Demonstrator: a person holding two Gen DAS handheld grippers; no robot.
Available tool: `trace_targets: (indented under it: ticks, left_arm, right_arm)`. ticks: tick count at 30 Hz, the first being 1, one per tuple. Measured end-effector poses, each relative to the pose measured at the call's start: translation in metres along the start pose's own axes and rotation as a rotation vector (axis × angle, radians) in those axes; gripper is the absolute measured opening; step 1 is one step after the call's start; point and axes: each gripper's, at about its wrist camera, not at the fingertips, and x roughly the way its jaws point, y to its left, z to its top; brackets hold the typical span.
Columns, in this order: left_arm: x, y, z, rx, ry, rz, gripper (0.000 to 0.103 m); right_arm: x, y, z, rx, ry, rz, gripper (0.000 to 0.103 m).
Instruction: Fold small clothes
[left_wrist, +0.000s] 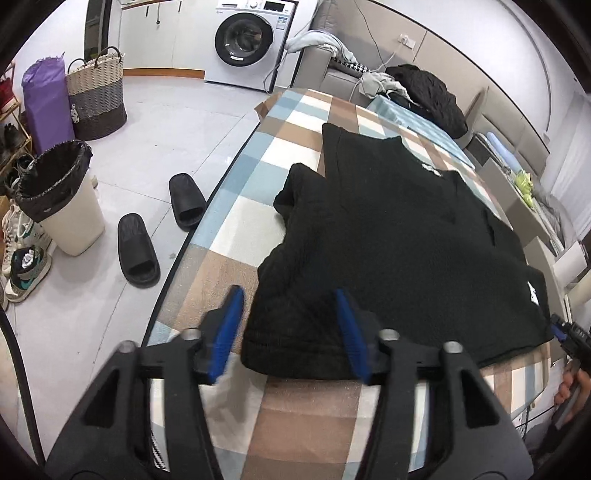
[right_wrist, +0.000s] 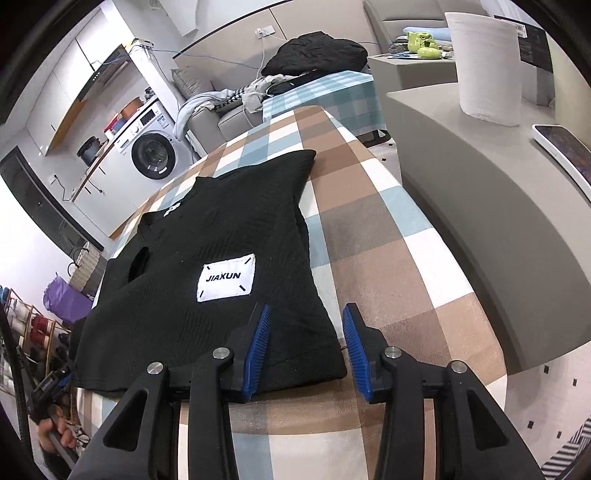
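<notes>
Nearest cam, both views: jaws straddle the near hem of the garment, one per corner, w/ cloth edge lying under/between the pads.
left gripper (left_wrist: 290, 330): jaws spread, not pinching; blue pads either side of near-left hem corner, no visible press on fabric. Judged: placed at the corner so a fold could start from the hem.
right gripper (right_wrist: 307, 350): jaws spread too, near-right hem corner sits between pads, no clamp seen. Judged: mirrors the left so the hem would lift evenly.
hand (right_wrist: 55, 435): person's hand on the left tool's handle, low left in right view; the other hand only partly seen at the left view's edge.
black top (left_wrist: 399, 236): task item, lies flat on the table, hem toward cam, neckline away; white patch (right_wrist: 226, 277) reads JIAXUN, near right hem. Left sleeve bunched, right sleeve laid out flat. Not yet folded in half, by the look.
checked tablecloth (left_wrist: 229, 229): covers the table, bare margin around the top = room to fold.
Floor left: slippers (left_wrist: 159, 225), bin (left_wrist: 62, 199), woven basket (left_wrist: 96, 92).
Far: dark clothes pile (left_wrist: 428, 96) on sofa, apart from the work area; washing machine (left_wrist: 251, 40) at back wall; paper roll (right_wrist: 484, 62) on side counter.
</notes>
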Motion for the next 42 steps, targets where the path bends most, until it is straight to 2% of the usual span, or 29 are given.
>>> trace_targets:
  ticks: [4, 7, 10, 13, 14, 17, 19, 21, 23, 26, 28, 30, 32, 37, 42]
  left_arm:
    - [-0.002, -0.004, 0.004, -0.010, -0.031, 0.011, 0.013]
    - [-0.009, -0.002, 0.007, -0.038, -0.059, -0.004, 0.007]
    - [-0.017, -0.001, 0.013, -0.063, -0.080, -0.027, 0.006]
    - [-0.020, -0.003, 0.017, -0.060, -0.087, -0.032, 0.006]
    - [-0.021, -0.004, 0.018, -0.055, -0.088, -0.031, 0.006]
    - [-0.022, -0.009, 0.017, -0.040, -0.089, -0.020, 0.006]
    - [-0.023, -0.009, 0.017, -0.040, -0.088, -0.017, 0.006]
    - [-0.021, -0.008, 0.018, -0.041, -0.085, -0.017, 0.006]
    - [-0.019, -0.010, 0.018, -0.040, -0.080, -0.015, 0.006]
    - [-0.016, -0.012, 0.019, -0.033, -0.074, -0.014, 0.006]
    - [-0.016, -0.011, 0.020, -0.034, -0.073, -0.018, 0.006]
    - [-0.016, -0.009, 0.021, -0.038, -0.077, -0.013, 0.006]
    - [-0.017, -0.007, 0.023, -0.046, -0.089, -0.012, 0.005]
    - [-0.020, -0.012, 0.040, -0.036, -0.136, -0.033, 0.004]
    - [-0.017, -0.026, 0.087, -0.029, -0.217, -0.077, 0.004]
  right_arm:
    - [-0.002, -0.001, -0.002, 0.000, -0.001, -0.006, 0.041]
    - [-0.008, -0.005, -0.002, 0.014, -0.017, -0.013, 0.041]
    - [-0.012, -0.010, -0.004, 0.019, -0.018, -0.016, 0.042]
    - [-0.010, -0.013, -0.005, 0.028, -0.001, 0.024, 0.043]
    - [-0.007, -0.012, -0.005, 0.021, 0.006, 0.037, 0.046]
    - [0.005, -0.001, -0.006, -0.015, 0.044, 0.031, 0.045]
    - [0.002, 0.010, -0.006, -0.059, 0.038, 0.042, 0.045]
    - [-0.009, 0.023, -0.007, -0.120, 0.005, 0.108, 0.045]
    - [-0.012, 0.025, -0.008, -0.115, 0.012, 0.156, 0.045]
    - [-0.007, 0.022, -0.008, -0.097, 0.030, 0.131, 0.045]
    - [0.000, 0.014, -0.009, -0.060, 0.049, 0.104, 0.039]
    - [0.005, 0.007, -0.009, -0.032, 0.060, 0.087, 0.014]
    - [0.006, 0.005, -0.008, -0.019, 0.057, 0.072, 0.006]
    - [-0.013, 0.013, 0.014, -0.004, -0.045, 0.126, 0.005]
    - [-0.021, 0.031, 0.064, 0.040, -0.158, 0.198, 0.005]
